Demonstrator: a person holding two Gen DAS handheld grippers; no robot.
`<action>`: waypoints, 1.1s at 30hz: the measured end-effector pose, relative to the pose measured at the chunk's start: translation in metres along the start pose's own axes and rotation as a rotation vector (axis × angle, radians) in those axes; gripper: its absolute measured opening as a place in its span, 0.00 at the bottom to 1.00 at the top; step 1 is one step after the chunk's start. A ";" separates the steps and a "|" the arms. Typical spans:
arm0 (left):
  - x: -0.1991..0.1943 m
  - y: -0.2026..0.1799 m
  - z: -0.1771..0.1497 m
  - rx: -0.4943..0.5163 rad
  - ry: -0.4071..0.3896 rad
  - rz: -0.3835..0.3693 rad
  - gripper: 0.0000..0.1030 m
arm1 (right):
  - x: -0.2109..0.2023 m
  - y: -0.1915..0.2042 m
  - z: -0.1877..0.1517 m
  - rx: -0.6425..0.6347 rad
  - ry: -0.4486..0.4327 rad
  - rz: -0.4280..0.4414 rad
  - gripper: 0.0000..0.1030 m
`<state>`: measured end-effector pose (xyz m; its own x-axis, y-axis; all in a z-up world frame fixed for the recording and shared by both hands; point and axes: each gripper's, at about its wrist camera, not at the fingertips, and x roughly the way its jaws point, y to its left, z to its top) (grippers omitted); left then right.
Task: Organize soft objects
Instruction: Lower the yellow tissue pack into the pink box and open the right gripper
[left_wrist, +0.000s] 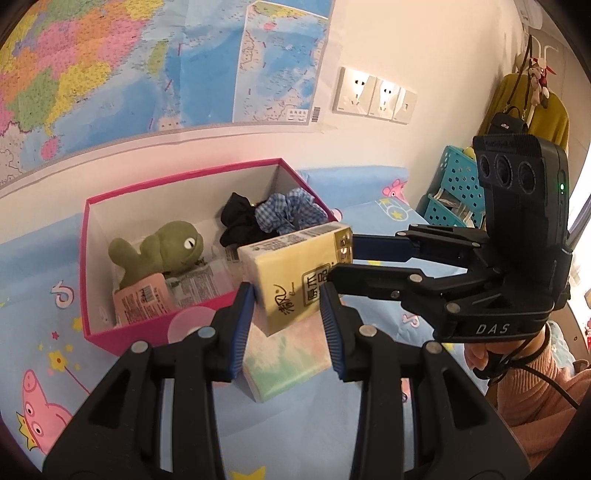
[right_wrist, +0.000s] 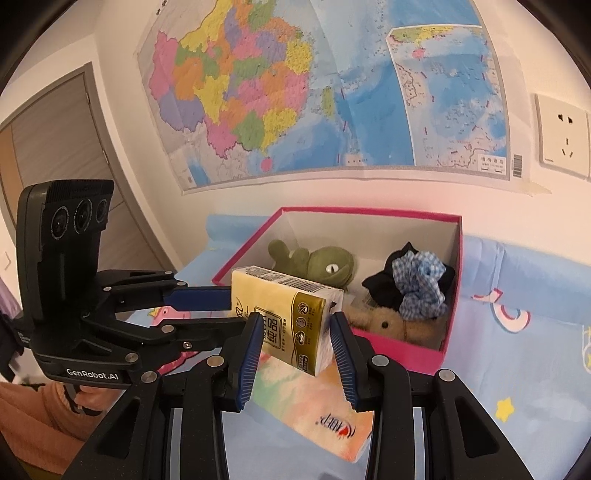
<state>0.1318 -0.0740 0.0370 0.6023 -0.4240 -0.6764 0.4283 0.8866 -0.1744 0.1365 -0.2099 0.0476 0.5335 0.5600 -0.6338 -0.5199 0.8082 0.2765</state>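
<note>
A yellow tissue pack (left_wrist: 295, 273) hangs tilted just above the bed, at the near rim of an open pink box (left_wrist: 86, 258). My left gripper (left_wrist: 286, 299) is shut on its lower end. My right gripper (right_wrist: 295, 321) is shut on its gold-printed end (right_wrist: 306, 321). In the left wrist view the right gripper (left_wrist: 340, 254) reaches in from the right. Inside the box lie a green plush (left_wrist: 162, 251), a black cloth (left_wrist: 240, 221), a blue checked scrunchie (left_wrist: 291, 214), a pink packet (left_wrist: 142, 299) and a brown plush (right_wrist: 388, 323).
A pastel tissue pack (right_wrist: 314, 410) lies on the cartoon bedsheet (left_wrist: 44, 354) under the held one. The box stands against the wall below a map (right_wrist: 295, 92). Teal baskets (left_wrist: 458, 184) stand at the right, a door (right_wrist: 48, 147) at the left. A sleeve (left_wrist: 535, 391) is close.
</note>
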 end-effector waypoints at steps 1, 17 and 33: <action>0.000 0.002 0.002 -0.002 0.000 0.003 0.37 | 0.002 -0.001 0.002 -0.001 -0.002 0.001 0.37; 0.009 0.031 0.021 -0.045 0.005 0.036 0.37 | 0.030 -0.008 0.023 0.008 0.002 0.028 0.37; 0.047 0.064 0.029 -0.099 0.066 0.063 0.37 | 0.076 -0.025 0.036 0.039 0.048 0.022 0.37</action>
<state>0.2069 -0.0428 0.0144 0.5791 -0.3568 -0.7330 0.3208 0.9263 -0.1975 0.2137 -0.1807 0.0183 0.4893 0.5695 -0.6605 -0.5043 0.8027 0.3185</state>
